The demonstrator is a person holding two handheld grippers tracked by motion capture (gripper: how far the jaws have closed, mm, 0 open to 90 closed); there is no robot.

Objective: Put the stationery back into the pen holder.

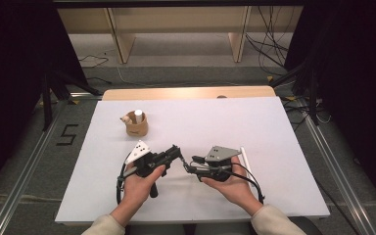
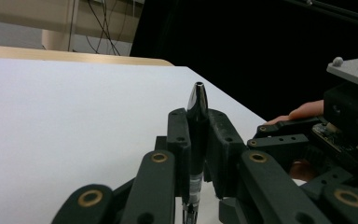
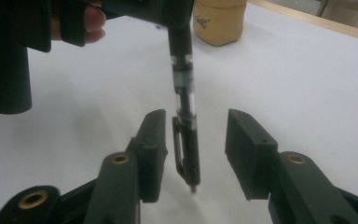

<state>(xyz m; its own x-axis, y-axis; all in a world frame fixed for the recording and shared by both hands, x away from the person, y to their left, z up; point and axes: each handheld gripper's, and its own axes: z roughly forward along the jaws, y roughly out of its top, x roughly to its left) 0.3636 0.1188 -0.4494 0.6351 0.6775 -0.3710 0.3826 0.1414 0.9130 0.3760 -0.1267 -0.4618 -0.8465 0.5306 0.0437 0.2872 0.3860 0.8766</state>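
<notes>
Pen (image 2: pixel 196 135) clamped in our left gripper (image 2: pixel 198 140); right gripper (image 3: pixel 193 154) wide around it. Handover done; next, carry to cup (image 1: pixel 137 125), 11 o'clock.

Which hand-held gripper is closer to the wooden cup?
Left. The left hand-held gripper sits just below and right of the wooden cup; the right hand-held gripper is farther right, beyond it.

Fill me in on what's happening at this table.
A person is passing a pen between two tools. The left hand-held gripper is shut on the pen. The right hand-held gripper stands open with the pen's clip end between its jaws, neither pad touching it. A wooden cup sits farther back on the white table.
</notes>
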